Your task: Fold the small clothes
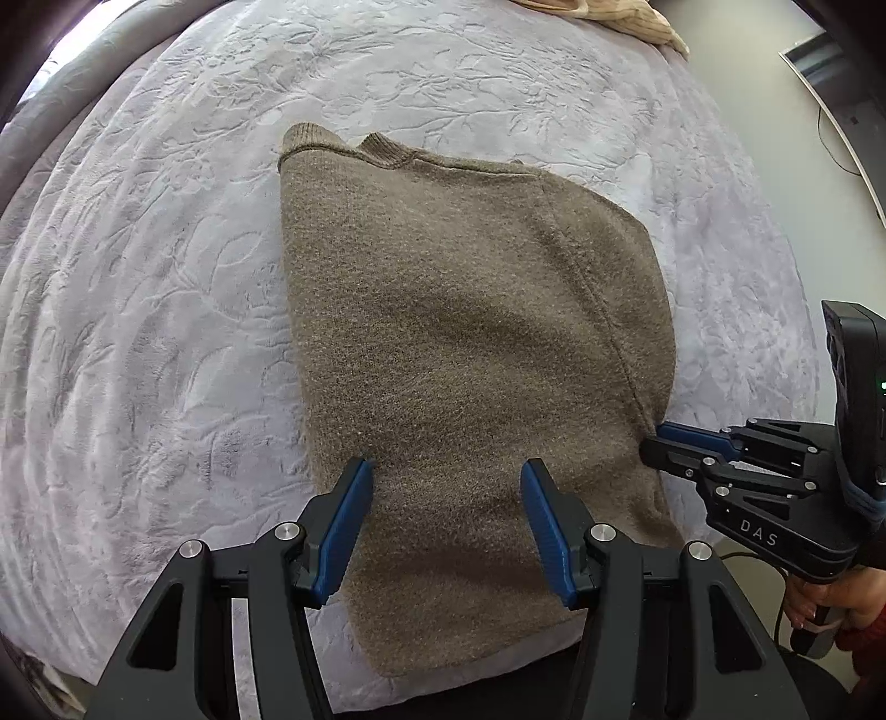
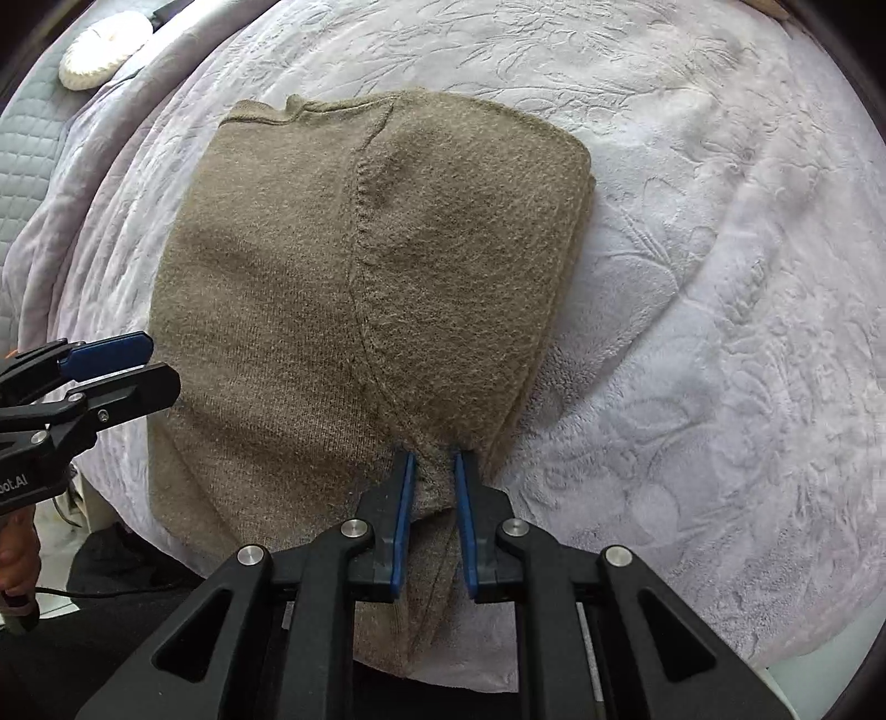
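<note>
A brown knit sweater [image 1: 454, 343] lies folded lengthwise on a lilac embossed bed cover [image 1: 138, 332], collar at the far end. My left gripper [image 1: 447, 476] is open, its blue pads above the sweater's near hem, holding nothing. My right gripper [image 2: 434, 459] is nearly shut, its jaws pinching a bunch of the sweater [image 2: 354, 266] at its near right edge, where the seam runs down. In the left wrist view the right gripper [image 1: 656, 437] comes in from the right at the sweater's edge. In the right wrist view the left gripper [image 2: 158, 363] stands open at the sweater's left edge.
A cream knit garment [image 1: 614, 16] lies at the far edge of the bed. A round cream cushion [image 2: 97, 55] lies on a grey quilted cover at the far left. The bed's near edge runs just under the grippers, dark floor below.
</note>
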{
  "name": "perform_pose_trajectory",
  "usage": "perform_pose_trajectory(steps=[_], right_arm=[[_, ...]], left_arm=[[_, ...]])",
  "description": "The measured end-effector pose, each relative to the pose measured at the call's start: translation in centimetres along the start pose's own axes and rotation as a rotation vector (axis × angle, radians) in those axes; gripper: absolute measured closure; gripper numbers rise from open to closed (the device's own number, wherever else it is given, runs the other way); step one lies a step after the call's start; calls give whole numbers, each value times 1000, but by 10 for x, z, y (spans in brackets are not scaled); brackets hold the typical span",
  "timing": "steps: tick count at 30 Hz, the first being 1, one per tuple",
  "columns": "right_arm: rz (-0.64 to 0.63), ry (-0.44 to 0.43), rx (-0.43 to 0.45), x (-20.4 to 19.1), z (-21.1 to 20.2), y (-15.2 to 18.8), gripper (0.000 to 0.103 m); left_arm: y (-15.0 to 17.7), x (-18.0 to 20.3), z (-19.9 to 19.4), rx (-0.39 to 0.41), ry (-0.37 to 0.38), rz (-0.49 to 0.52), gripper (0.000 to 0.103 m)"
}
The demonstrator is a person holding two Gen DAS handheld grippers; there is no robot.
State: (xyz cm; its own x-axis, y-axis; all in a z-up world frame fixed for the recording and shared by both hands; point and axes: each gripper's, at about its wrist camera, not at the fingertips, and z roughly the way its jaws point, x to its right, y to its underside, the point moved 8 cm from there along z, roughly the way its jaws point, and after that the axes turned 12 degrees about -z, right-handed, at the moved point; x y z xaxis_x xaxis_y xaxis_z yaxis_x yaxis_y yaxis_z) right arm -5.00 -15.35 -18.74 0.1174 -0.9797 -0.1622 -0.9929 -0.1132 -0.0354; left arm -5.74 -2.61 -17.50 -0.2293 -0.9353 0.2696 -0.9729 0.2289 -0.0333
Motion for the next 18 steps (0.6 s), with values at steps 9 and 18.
perform_pose_trajectory(steps=[9,18], right_arm=[[98,-30,34,12,-29,4,85],[143,-41,46,13,-41,-9,85]], left_arm=[[-1,-8,-11,21,-53,-10,46],[-3,-14,-21,35,-117,-20,43]])
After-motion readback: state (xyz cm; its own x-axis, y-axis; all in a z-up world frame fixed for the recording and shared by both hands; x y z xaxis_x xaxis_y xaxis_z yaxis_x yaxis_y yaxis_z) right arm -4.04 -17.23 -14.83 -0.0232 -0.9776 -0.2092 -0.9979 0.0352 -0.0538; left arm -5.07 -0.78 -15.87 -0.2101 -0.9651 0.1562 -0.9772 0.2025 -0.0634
